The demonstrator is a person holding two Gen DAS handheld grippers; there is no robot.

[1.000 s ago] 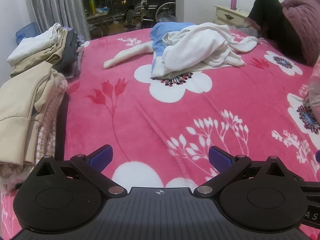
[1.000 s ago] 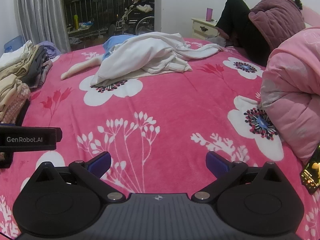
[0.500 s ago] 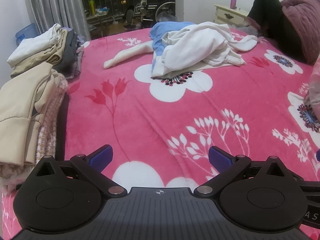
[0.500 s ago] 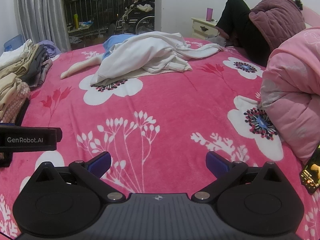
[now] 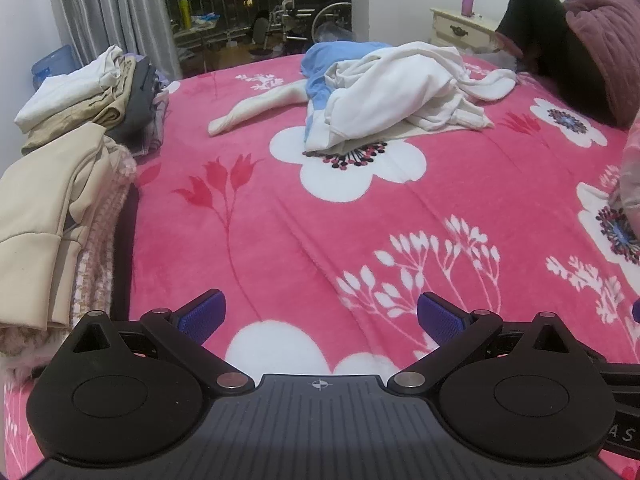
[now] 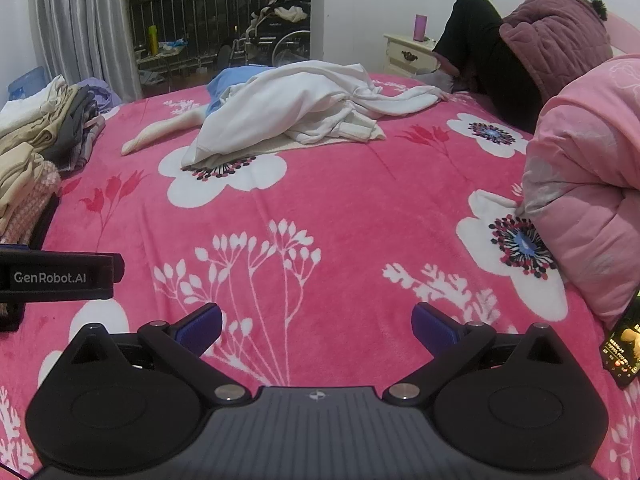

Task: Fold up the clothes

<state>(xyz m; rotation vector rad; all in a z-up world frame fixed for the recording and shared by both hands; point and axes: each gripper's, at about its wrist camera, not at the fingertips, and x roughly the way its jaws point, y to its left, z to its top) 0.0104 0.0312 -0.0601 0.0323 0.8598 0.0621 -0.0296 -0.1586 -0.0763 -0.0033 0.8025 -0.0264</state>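
A heap of unfolded clothes, a white garment (image 5: 396, 92) (image 6: 296, 108) over a blue one (image 5: 332, 50) (image 6: 230, 80), lies far across the pink flowered bed (image 5: 360, 208) (image 6: 340, 208). A cream sleeve (image 5: 260, 106) (image 6: 168, 128) trails out to its left. Folded clothes (image 5: 60, 168) (image 6: 36, 144) are stacked along the bed's left edge. My left gripper (image 5: 319, 316) hovers low over the near bedspread, open and empty. My right gripper (image 6: 317, 323) is beside it, also open and empty. The left gripper's body (image 6: 60, 276) shows at the left of the right wrist view.
A pink quilt (image 6: 588, 184) is bundled at the right edge, with a phone (image 6: 624, 352) lying near it. A person in dark clothes (image 6: 492, 52) leans over at the far right by a nightstand (image 6: 408, 54). A curtain (image 5: 112, 12) and railing stand behind.
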